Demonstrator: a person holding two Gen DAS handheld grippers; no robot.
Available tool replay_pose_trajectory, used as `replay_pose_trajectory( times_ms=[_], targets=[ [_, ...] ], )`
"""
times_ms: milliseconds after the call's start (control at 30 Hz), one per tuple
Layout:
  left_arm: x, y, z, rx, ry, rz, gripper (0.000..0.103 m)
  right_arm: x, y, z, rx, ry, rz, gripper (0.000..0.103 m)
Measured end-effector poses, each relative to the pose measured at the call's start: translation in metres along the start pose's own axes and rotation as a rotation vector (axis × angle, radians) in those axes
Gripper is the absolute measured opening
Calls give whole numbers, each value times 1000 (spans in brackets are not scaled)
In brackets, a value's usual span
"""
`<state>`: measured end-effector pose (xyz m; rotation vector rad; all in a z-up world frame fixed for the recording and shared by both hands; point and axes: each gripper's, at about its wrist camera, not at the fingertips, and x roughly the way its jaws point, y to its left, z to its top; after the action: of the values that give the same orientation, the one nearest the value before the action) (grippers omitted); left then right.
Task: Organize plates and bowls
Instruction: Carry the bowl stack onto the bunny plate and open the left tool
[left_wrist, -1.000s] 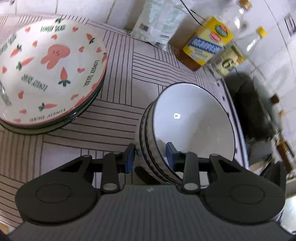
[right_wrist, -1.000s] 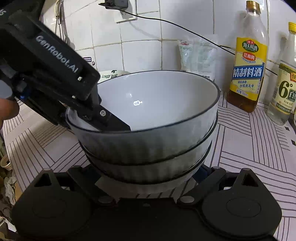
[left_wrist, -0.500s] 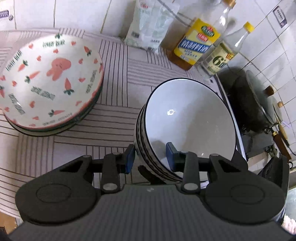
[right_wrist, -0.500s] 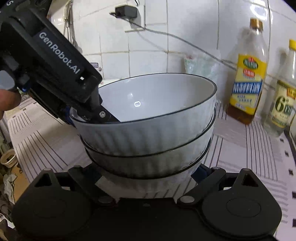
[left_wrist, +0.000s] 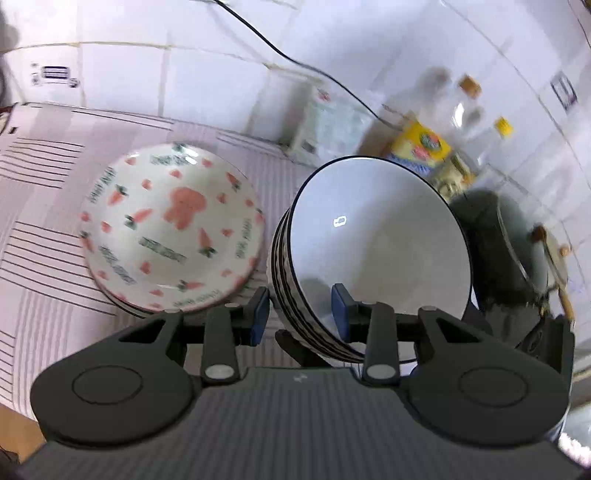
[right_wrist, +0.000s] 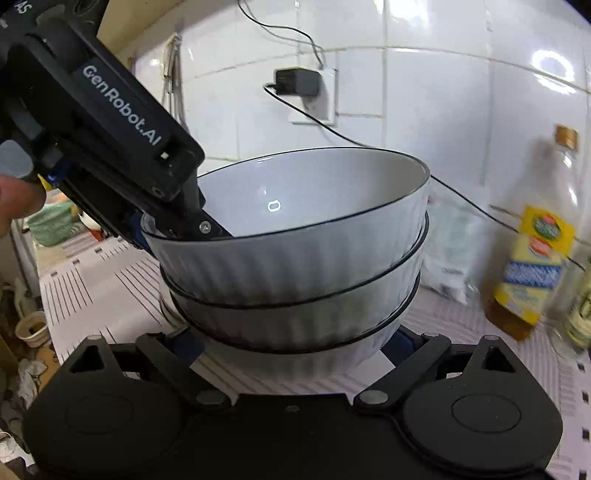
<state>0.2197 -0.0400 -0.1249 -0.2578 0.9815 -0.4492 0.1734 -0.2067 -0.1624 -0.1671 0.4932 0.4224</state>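
Left wrist view: the left gripper (left_wrist: 299, 314) has its jaws clamped on the rim of a stack of white ribbed bowls (left_wrist: 376, 240), one blue pad outside the wall, one inside. The stack is tilted and appears held above the striped worktop (left_wrist: 44, 280). Just beside it sits a pile of carrot-and-rabbit plates (left_wrist: 173, 229) on the worktop. Right wrist view: the right gripper (right_wrist: 295, 343) grips the lowest bowl's base from both sides, jaws wide. Two bottles (right_wrist: 532, 251) stand near the tiled wall.
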Motion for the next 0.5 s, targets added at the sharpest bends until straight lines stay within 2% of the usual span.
replay_pose_trajectory(
  times_ms=[133, 300, 400, 500],
  targets=[
    [-15, 22, 12, -46, -36, 23, 35, 18, 11, 20, -36, -17, 43, 98],
    [-21, 52, 28, -23, -30, 65, 35, 51, 29, 35, -71, -13, 87, 98],
    [-17, 58, 38, 33, -11, 101, 37, 67, 38, 40, -35, 3, 82, 98],
    [-12, 70, 51, 70, 4, 87, 37, 80, 42, 43, 17, 6, 67, 98]
  ],
)
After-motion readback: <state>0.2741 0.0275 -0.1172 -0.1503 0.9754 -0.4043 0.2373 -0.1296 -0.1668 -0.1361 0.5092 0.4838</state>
